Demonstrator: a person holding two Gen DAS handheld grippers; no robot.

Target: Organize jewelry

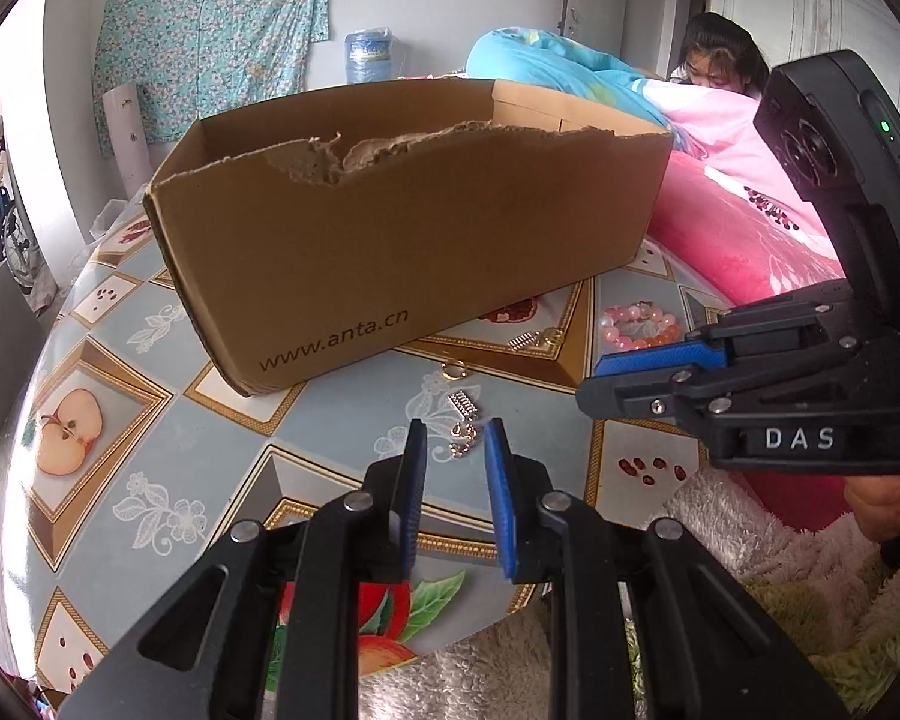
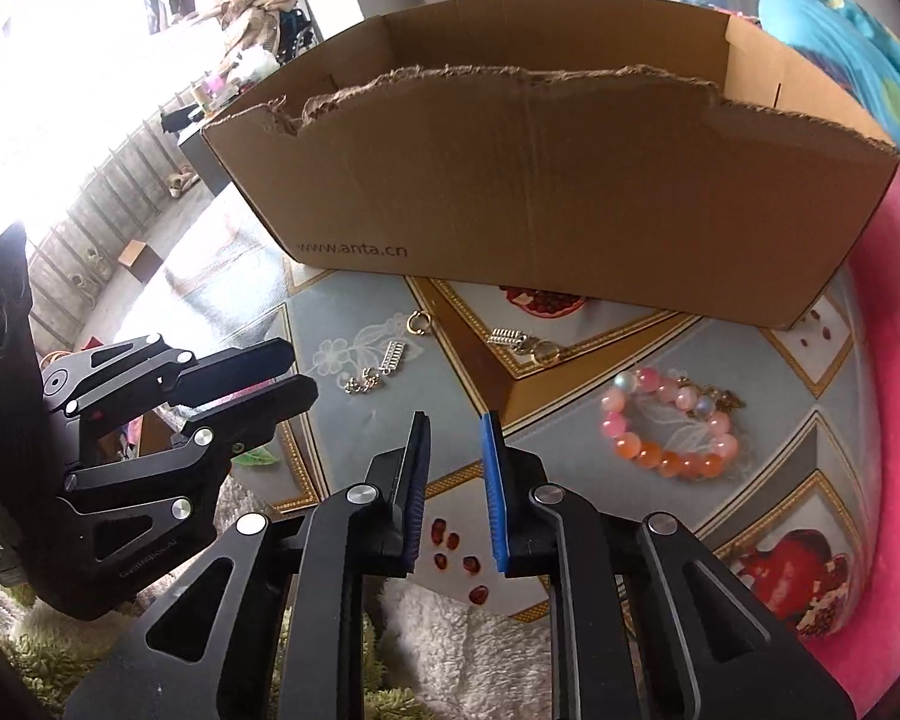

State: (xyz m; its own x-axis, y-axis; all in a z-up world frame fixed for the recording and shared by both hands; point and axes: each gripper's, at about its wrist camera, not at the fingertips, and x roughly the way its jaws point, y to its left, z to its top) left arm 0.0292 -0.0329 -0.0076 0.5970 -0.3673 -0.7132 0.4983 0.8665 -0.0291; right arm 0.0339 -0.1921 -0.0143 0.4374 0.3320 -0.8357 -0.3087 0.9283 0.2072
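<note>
A brown cardboard box [image 1: 414,222] with a torn front rim stands on the patterned table; it also shows in the right wrist view [image 2: 546,180]. In front of it lie small jewelry pieces: a gold ring [image 1: 453,369], a silver clasp [image 1: 463,404], small silver earrings [image 1: 463,441], another silver clasp with a ring [image 2: 519,341], and a pink and orange bead bracelet [image 2: 669,429]. My left gripper [image 1: 455,438] is open and empty, its tips on either side of the earrings. My right gripper [image 2: 455,426] is open and empty, hovering left of the bracelet.
The table [image 1: 120,360] has a fruit-patterned cloth. A pink and blue quilt [image 1: 720,204] lies to the right, with a person [image 1: 720,60] behind it. A fluffy rug [image 2: 438,630] lies at the near table edge.
</note>
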